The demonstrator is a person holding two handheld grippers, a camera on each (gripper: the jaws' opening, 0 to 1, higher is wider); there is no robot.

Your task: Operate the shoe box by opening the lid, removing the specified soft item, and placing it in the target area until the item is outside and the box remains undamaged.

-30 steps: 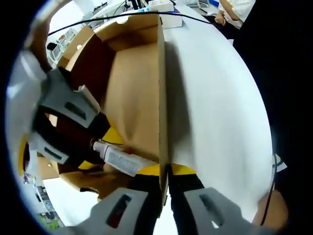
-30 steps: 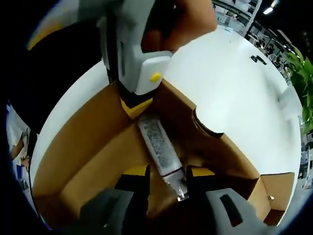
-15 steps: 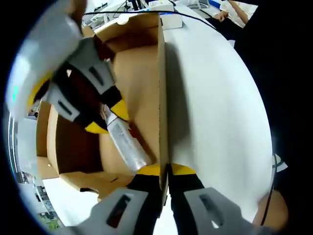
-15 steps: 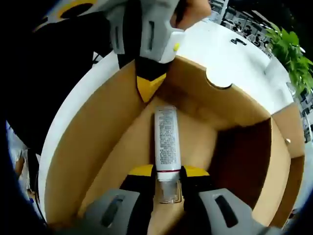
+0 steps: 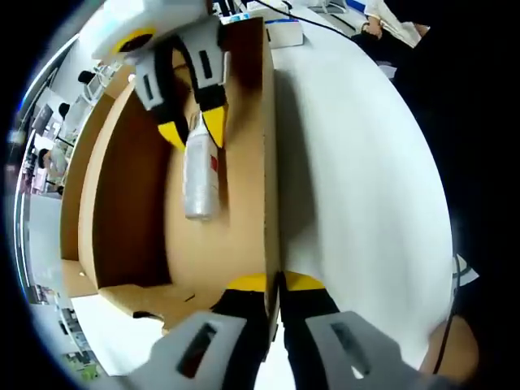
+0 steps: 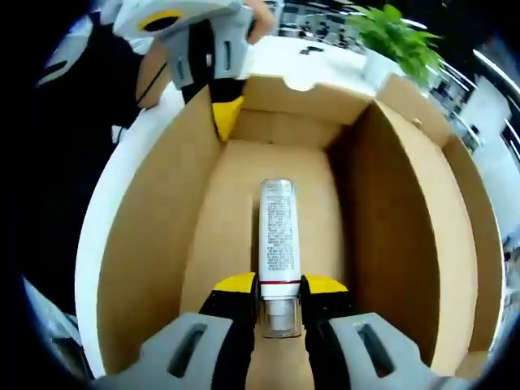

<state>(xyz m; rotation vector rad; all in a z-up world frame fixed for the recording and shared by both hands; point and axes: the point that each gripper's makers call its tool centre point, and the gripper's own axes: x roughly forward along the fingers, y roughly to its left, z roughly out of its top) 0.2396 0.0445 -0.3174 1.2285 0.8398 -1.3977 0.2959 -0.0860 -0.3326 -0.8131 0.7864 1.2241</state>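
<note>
An open brown cardboard shoe box (image 5: 236,97) (image 6: 162,219) stands on a white table (image 5: 357,179). My left gripper (image 5: 272,283) is shut on the box's side wall at its top edge; it also appears in the right gripper view, as the left gripper (image 6: 223,114) at the far left corner of the box. A white tube with printed text and a red band (image 6: 278,227) (image 5: 199,175) hangs inside the box above its floor. My right gripper (image 6: 278,286) (image 5: 195,130) is shut on the tube's cap end.
A green plant (image 6: 398,41) stands beyond the box's far end. Small boxes and a black cable (image 5: 284,28) lie on the far part of the table, where a person (image 5: 390,16) sits. White tabletop stretches along the box's outer side.
My right gripper has lifted the tube off the box floor and carried it away from the left gripper's corner. The left gripper has kept its hold on the wall.
</note>
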